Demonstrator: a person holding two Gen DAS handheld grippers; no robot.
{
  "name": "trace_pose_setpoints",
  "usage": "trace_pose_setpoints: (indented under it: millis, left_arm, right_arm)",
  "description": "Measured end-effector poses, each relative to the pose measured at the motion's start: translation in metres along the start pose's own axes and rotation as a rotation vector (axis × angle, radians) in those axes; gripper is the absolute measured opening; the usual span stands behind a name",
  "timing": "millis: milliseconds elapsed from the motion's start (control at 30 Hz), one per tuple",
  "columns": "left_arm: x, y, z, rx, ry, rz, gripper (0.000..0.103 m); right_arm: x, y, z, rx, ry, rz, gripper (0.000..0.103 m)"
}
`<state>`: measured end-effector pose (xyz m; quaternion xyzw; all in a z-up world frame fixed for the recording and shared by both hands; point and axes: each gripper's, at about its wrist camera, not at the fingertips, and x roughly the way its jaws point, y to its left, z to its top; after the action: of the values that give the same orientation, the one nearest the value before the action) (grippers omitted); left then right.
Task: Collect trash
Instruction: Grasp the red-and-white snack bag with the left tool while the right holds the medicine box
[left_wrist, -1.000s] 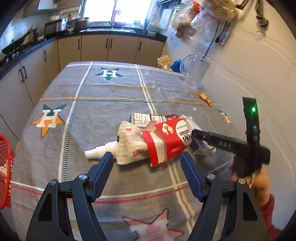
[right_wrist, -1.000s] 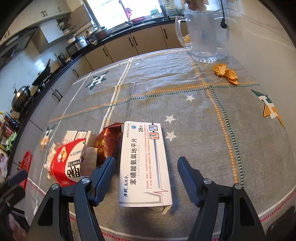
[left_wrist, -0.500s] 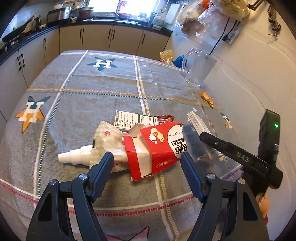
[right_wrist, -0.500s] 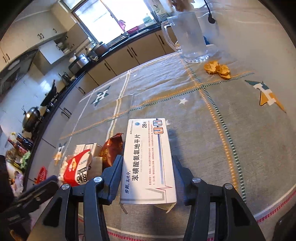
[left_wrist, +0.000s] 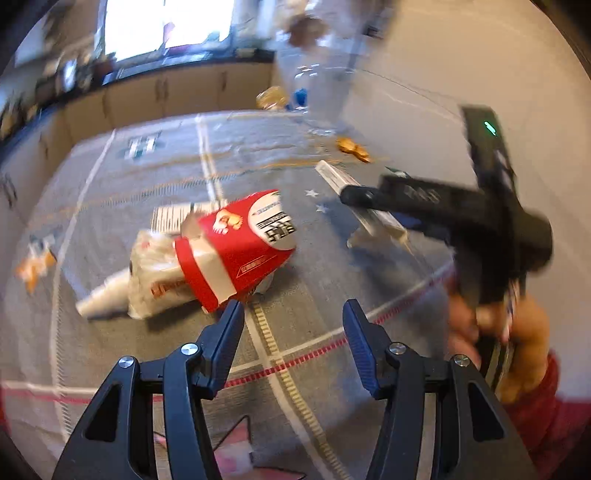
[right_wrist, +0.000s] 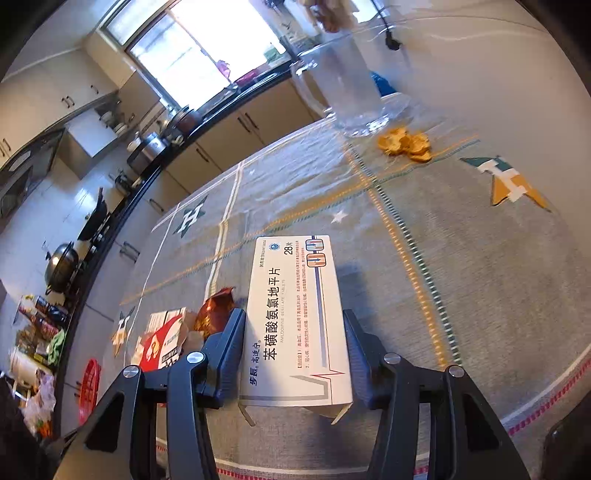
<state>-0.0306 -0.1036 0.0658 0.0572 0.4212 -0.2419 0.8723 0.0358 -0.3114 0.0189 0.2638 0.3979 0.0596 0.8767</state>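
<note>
White med box (right_wrist: 295, 317) lies on bench (right_wrist: 480, 295), long axis running near-to-far, straight betw right gripper (right_wrist: 293, 350) jaws, which clamp its long sides. Red carton (left_wrist: 236, 243) sits far-left of left gripper (left_wrist: 293, 332); jaws closing, nothing betw them.

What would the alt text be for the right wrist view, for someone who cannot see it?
Two black fingers of a handheld gripper clamp a white medicine box with Chinese print above a grey star-patterned tablecloth. To its left lie a red-and-white carton and a brown snack wrapper; beyond stand a clear glass pitcher and orange peels.
</note>
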Motion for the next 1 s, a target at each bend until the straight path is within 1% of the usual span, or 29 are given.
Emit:
trace_pose_setpoints:
  millis: [33, 67, 100, 133, 167, 267, 333, 400, 500, 567, 667, 700, 767, 833, 867, 900, 967, 1000]
  left_arm:
    - [-0.003, -0.002, 0.002, 0.017, -0.016, 0.031, 0.067]
    - [-0.005, -0.001, 0.005, 0.028, -0.033, 0.07, 0.08]
    - [-0.007, -0.001, 0.008, 0.044, -0.055, 0.111, 0.086]
    - [-0.007, 0.0, 0.013, 0.08, -0.074, 0.134, 0.088]
    - [-0.006, 0.0, 0.017, 0.116, -0.078, 0.136, 0.09]
    - [0.008, 0.0, 0.028, 0.237, -0.046, 0.186, 0.091]
    - [0.022, -0.003, 0.032, 0.338, -0.003, 0.184, 0.091]
    - [0.036, -0.005, 0.035, 0.413, 0.037, 0.198, 0.091]
    - [0.05, -0.006, 0.036, 0.48, 0.065, 0.235, 0.091]
    - [0.057, -0.004, 0.039, 0.491, 0.066, 0.267, 0.091]
    - [0.073, 0.001, 0.042, 0.504, 0.109, 0.252, 0.091]
    - [0.078, 0.002, 0.042, 0.505, 0.111, 0.259, 0.091]
    - [0.083, 0.002, 0.041, 0.501, 0.108, 0.258, 0.091]
    - [0.082, 0.003, 0.037, 0.481, 0.085, 0.242, 0.091]
    - [0.081, 0.003, 0.036, 0.474, 0.075, 0.244, 0.089]
    - [0.079, 0.003, 0.035, 0.463, 0.06, 0.255, 0.08]
    - [0.074, 0.003, 0.034, 0.44, 0.039, 0.256, 0.077]
    - [0.068, 0.004, 0.033, 0.42, 0.01, 0.245, 0.073]
  right_arm:
    - [-0.002, -0.001, 0.0, 0.007, -0.005, 0.003, 0.055]
    - [-0.002, -0.001, 0.001, 0.013, -0.009, 0.002, 0.055]
    - [-0.002, -0.002, 0.001, 0.015, -0.01, -0.005, 0.055]
    - [-0.002, -0.003, 0.001, 0.019, -0.01, -0.009, 0.055]
    - [-0.002, -0.004, 0.001, 0.026, -0.009, -0.006, 0.055]
    - [-0.001, -0.008, 0.002, 0.039, -0.007, -0.016, 0.055]
    - [-0.001, -0.01, 0.001, 0.042, -0.005, -0.014, 0.055]
    - [-0.001, -0.009, 0.001, 0.04, -0.004, -0.017, 0.055]
    - [0.0, -0.008, 0.001, 0.04, -0.004, -0.022, 0.055]
    - [0.001, -0.008, 0.001, 0.042, -0.002, -0.023, 0.055]
    - [0.003, -0.007, 0.001, 0.039, 0.002, -0.02, 0.055]
    - [0.004, -0.007, 0.001, 0.036, 0.002, -0.02, 0.055]
    - [0.005, -0.007, 0.001, 0.032, 0.004, -0.02, 0.055]
    - [0.006, -0.009, 0.0, 0.03, 0.005, -0.023, 0.055]
    - [0.007, -0.008, 0.0, 0.028, 0.006, -0.026, 0.055]
    - [0.007, -0.008, -0.001, 0.026, 0.009, -0.027, 0.055]
    - [0.008, -0.008, -0.001, 0.025, 0.01, -0.029, 0.055]
    - [0.008, -0.007, -0.001, 0.021, 0.009, -0.031, 0.055]
